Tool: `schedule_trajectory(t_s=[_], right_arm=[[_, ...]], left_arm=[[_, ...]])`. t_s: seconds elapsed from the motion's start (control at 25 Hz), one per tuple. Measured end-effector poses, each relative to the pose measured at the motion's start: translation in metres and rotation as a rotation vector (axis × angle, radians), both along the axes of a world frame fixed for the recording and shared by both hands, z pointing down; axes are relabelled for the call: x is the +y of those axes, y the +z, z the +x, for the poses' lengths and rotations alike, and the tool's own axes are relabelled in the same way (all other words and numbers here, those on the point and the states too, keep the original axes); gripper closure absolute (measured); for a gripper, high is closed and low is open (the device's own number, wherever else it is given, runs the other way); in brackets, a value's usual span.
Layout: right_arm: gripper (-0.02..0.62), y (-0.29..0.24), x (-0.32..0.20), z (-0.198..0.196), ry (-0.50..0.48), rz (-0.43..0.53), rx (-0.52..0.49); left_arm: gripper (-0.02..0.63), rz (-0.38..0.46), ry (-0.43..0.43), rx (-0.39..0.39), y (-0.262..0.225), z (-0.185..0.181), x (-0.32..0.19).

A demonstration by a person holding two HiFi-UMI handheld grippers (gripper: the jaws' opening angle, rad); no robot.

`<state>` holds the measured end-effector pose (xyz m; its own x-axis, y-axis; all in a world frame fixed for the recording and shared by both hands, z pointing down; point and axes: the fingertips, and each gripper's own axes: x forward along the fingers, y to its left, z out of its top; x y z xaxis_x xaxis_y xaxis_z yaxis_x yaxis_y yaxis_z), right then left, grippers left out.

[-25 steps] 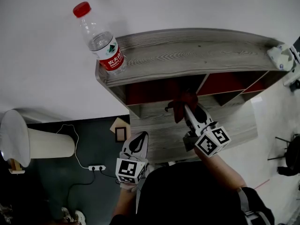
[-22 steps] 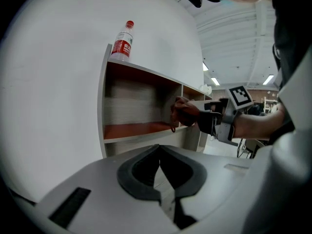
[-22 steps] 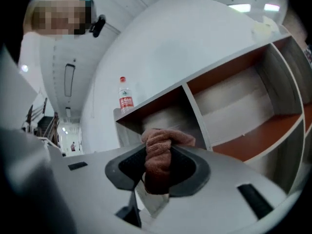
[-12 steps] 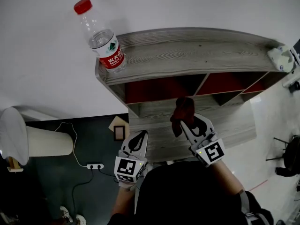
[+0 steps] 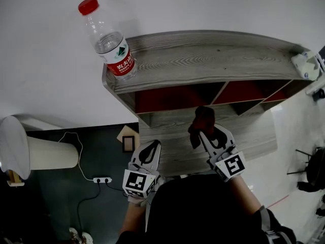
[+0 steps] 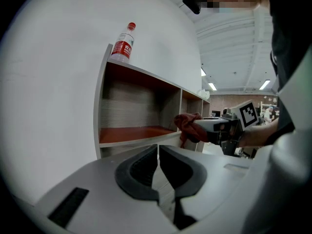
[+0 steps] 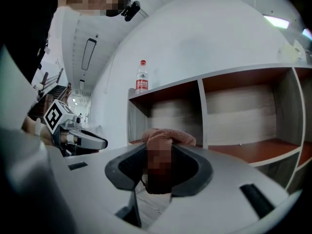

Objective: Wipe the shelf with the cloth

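Pulling back from the shelf's [image 5: 203,60] red compartment, the right gripper [image 5: 204,132] keeps the cloth [image 5: 201,121] clamped, now above the lower board [image 5: 254,131]. The left gripper [image 5: 151,150] idles closed, empty. Wiping seems between strokes.

Shelf [image 5: 203,60]: I see matt grey wood grain, smooth red inner panels | cloth [image 5: 201,120]: dark red, soft nubby fabric | bottle [image 5: 107,39]: clear glossy plastic | left gripper [image 6: 158,150]: matt pale plastic shell, dark matt pads
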<state>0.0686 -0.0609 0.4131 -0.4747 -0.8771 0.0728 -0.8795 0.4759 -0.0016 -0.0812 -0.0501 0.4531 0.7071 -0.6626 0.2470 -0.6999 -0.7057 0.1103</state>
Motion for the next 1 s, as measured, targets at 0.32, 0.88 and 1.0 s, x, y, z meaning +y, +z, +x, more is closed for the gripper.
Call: schedule_trajectory(t_s=[0.32,0.88,1.0], right_arm=[[0.488,-0.002,-0.01,0.005,0.039,0.016,-0.012],[0.488,0.0,-0.016,0.011,0.06,0.002,-0.04],[0.488,0.001,-0.018,0.01,0.056,-0.002,-0.042]], left_arm=[[0.6,0.008,0.006,-0.009,-0.001,0.001,-0.006],[0.6,0.007,0.023,-0.035,0.003,0.007,-0.017],[0.6,0.0,0.017,-0.044,0.007,0.005,-0.017]])
